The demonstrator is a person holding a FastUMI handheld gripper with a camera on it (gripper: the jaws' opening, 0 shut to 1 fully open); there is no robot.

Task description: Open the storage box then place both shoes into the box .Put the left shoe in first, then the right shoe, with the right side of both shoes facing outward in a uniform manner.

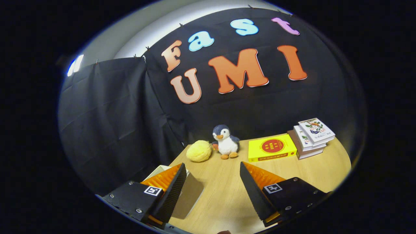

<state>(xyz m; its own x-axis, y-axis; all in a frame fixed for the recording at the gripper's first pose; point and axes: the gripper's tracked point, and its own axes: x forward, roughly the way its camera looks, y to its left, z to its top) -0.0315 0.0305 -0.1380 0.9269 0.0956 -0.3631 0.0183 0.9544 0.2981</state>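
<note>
- Gripper view: the gripper (213, 185) is nearest the camera. Its two fingers stand wide apart and hold nothing; bare worktop (224, 195) lies between them.
- The storage box (187, 193) sits at the left edge of the worktop, touching or just behind the left finger, which hides part of it. A brown panel and a pale rim are visible; whether the lid is open cannot be told.
- Judgement: the box lies to the gripper's left, not between the fingers, so the coming move calls for a shift leftward. Its long axis cannot be read.
- Beyond the fingers, along the far edge: a yellow plush ball (199, 151), a penguin toy (225, 142), a yellow book (272, 148) and a book stack (311, 136) toward the far right corner.
</note>
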